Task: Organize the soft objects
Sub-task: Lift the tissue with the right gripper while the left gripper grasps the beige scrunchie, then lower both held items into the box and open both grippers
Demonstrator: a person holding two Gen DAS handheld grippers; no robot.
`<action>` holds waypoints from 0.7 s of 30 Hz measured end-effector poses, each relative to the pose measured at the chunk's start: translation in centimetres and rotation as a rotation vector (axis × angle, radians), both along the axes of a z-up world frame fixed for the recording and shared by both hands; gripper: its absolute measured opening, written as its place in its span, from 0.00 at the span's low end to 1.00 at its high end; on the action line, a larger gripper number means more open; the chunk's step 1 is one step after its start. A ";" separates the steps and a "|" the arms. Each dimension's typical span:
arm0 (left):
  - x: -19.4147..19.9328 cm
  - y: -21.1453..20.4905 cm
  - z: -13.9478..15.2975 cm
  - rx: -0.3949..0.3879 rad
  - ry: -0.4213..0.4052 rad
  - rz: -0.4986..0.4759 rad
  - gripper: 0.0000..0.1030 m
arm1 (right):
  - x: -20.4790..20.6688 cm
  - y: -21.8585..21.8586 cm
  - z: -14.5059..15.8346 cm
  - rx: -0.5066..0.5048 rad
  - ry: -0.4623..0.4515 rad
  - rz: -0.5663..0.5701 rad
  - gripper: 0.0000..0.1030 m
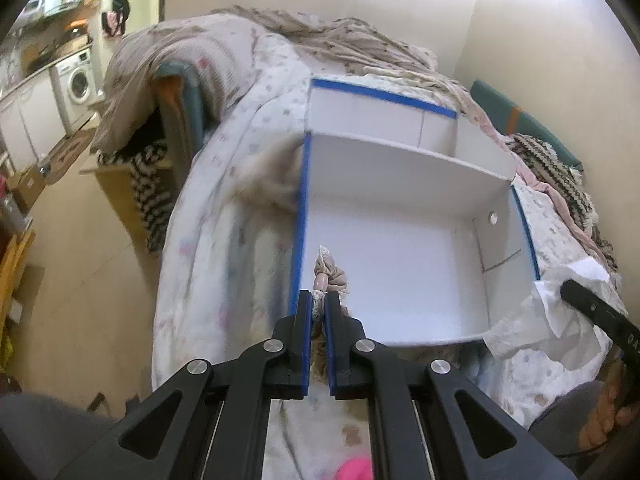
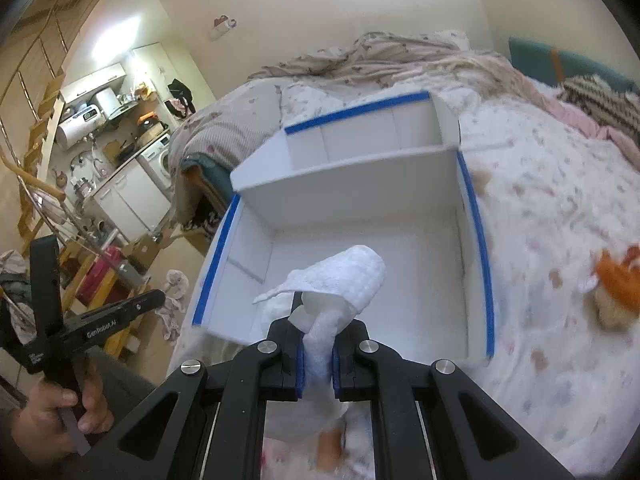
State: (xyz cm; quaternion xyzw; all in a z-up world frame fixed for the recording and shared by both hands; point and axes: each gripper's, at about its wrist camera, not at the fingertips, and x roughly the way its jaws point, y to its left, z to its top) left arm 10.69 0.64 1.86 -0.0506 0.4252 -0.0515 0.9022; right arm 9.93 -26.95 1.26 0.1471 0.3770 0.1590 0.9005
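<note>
A white box with blue tape on its rims point(image 1: 301, 216) point(image 2: 478, 240) lies on the bed, split by a white divider point(image 1: 404, 152) into a large near compartment and a smaller far one. My left gripper point(image 1: 319, 300) is shut on a small beige fabric item with a lace edge point(image 1: 330, 274), held at the near left corner of the box. My right gripper point(image 2: 318, 336) is shut on a white textured cloth point(image 2: 344, 280), held over the near edge of the large compartment. The same cloth point(image 1: 548, 308) shows at the right of the left wrist view.
The bed is covered by a pale patterned quilt point(image 1: 224, 248) with rumpled blankets at the head point(image 1: 320, 36). An orange and tan soft toy point(image 2: 616, 288) lies on the quilt right of the box. A pink item point(image 1: 354, 470) lies below my left gripper. A kitchen area with a washing machine point(image 1: 78, 80) is at far left.
</note>
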 end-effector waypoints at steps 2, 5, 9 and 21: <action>1.4 -0.7 0.3 0.010 -0.004 -0.007 0.06 | 1.2 0.0 0.3 -0.006 -0.003 0.001 0.11; 3.2 -2.1 0.4 0.019 -0.004 -0.023 0.06 | 3.2 -0.1 -0.3 0.000 0.033 -0.012 0.11; 5.6 -3.8 -0.5 0.037 0.019 -0.037 0.06 | 5.2 0.0 -1.5 -0.012 0.061 -0.016 0.11; 11.0 -7.2 -5.9 0.099 0.122 -0.087 0.06 | 9.7 0.3 -6.5 -0.050 0.164 -0.023 0.11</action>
